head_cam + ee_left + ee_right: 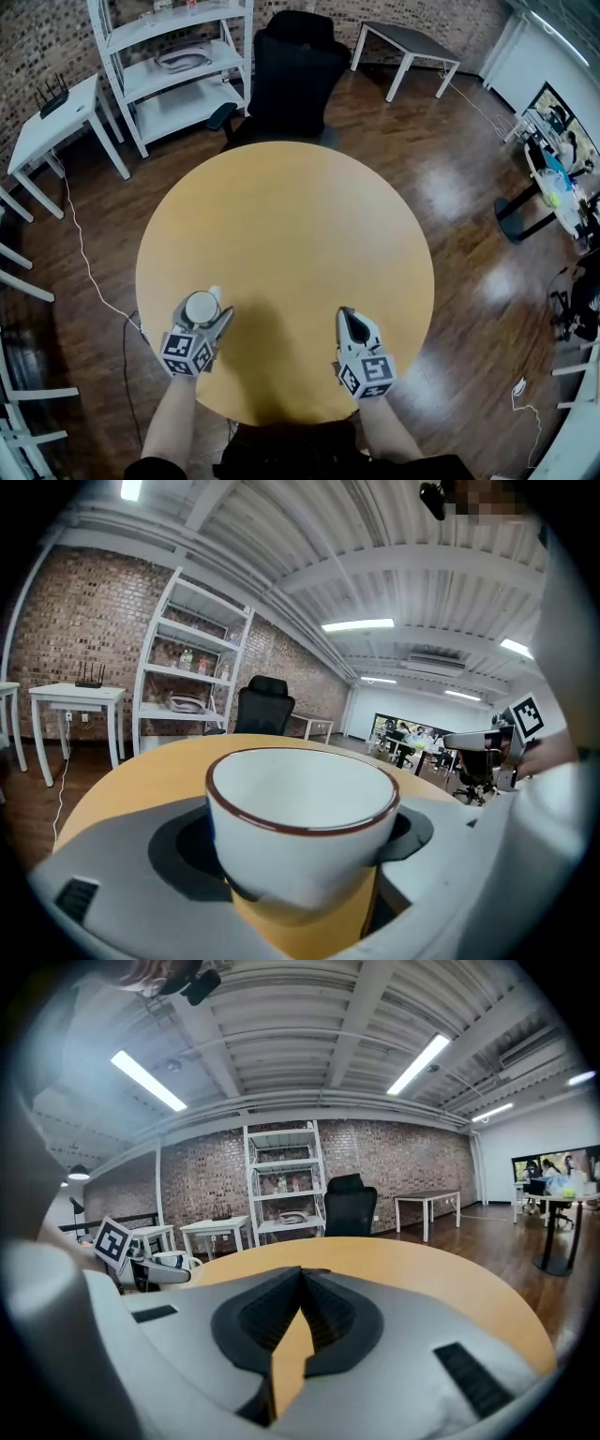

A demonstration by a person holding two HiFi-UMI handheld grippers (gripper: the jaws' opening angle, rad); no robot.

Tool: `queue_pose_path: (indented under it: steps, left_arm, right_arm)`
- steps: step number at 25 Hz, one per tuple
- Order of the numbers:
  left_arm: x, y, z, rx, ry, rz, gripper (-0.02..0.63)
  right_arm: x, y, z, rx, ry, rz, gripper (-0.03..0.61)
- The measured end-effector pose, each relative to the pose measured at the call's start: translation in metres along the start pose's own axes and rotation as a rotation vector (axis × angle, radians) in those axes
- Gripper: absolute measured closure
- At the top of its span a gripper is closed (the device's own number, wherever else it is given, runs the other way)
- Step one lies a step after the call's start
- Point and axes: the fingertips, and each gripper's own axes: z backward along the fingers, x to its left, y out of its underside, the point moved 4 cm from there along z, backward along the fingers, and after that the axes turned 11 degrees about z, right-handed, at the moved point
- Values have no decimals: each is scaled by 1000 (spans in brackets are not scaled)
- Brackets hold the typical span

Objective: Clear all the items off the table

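While gripped, cup [300, 841] stands upright (rim up).

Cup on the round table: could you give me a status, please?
Left gripper clamped on white red-rimmed cup. Right gripper shut, empty. Nothing obstructing on table.

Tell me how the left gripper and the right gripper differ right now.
The left gripper is clamped, jaws wide, on a white cup with a dark red rim; the right gripper is shut on nothing. The left gripper sits near the left of the table, at its near edge, the right gripper near the right. Both are grey and carry a marker cube.
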Motion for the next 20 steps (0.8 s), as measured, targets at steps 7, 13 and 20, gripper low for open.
queue_pose_path:
  steps: [7,13,20]
  left_arm:
    - [3,11,-41,0,-53,21,199]
    - [10,18,-66,16,-74,4,199]
    - [17,13,-95,-17,-103,-39,199]
  right_arm:
    - [-22,34,-28,78,-40,-21,574]
    - [-29,56,-48,136,-73,-18,574]
    - [-40,73,-55,180,-72,-26,574]
